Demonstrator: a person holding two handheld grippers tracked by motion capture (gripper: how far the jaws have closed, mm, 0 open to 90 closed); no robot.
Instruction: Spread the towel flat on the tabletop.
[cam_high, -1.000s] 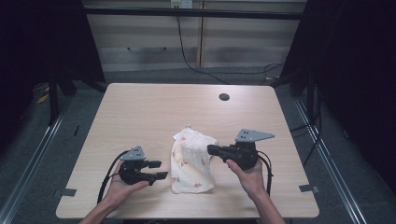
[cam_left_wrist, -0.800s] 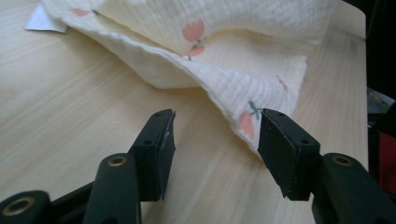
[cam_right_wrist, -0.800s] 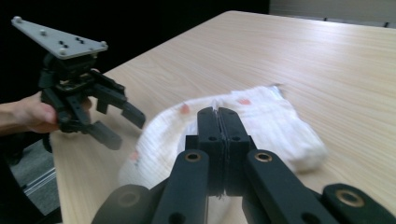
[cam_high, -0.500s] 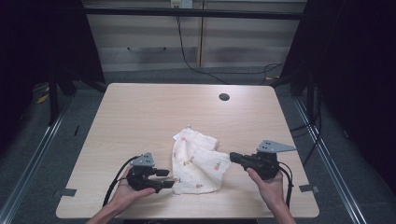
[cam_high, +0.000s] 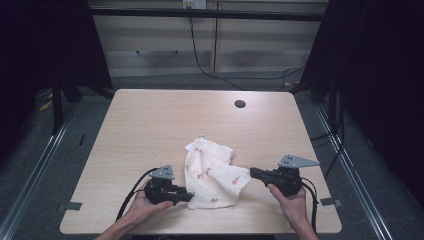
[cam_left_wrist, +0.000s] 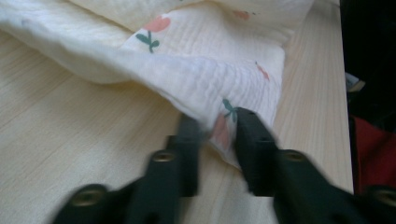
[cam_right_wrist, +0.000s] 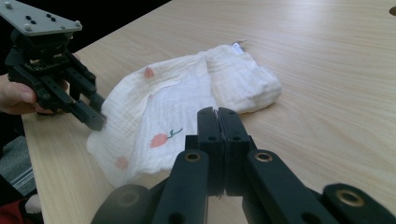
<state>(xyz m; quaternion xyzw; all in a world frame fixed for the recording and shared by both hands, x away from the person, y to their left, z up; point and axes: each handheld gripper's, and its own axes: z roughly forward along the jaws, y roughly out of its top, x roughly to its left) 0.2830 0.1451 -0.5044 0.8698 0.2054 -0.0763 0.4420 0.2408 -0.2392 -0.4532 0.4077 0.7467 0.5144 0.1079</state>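
Observation:
A cream cloth (cam_high: 212, 175) printed with small red flowers lies crumpled on the wooden table (cam_high: 150, 130), near the front edge. My left gripper (cam_high: 189, 196) lies low at the cloth's near left corner. In the left gripper view the jaws (cam_left_wrist: 218, 126) have just been closing, and that corner of the cloth (cam_left_wrist: 210, 74) is pinched between them. My right gripper (cam_high: 252, 172) is shut, its tips just off the cloth's right corner. In the right gripper view its jaws (cam_right_wrist: 217, 114) meet with nothing showing between them. The cloth (cam_right_wrist: 187, 107) and the left gripper (cam_right_wrist: 95, 119) lie beyond.
A round cable hole (cam_high: 240, 104) sits in the far right part of the tabletop. Black cables trail from both grippers toward the front edge. Dark curtains and floor rails flank the table. Something red (cam_left_wrist: 373, 154) shows below the table edge.
The right gripper moved right and toward the front edge, and the cloth's right part spread out that way. The left gripper slid right to the cloth's corner and its jaws narrowed on it.

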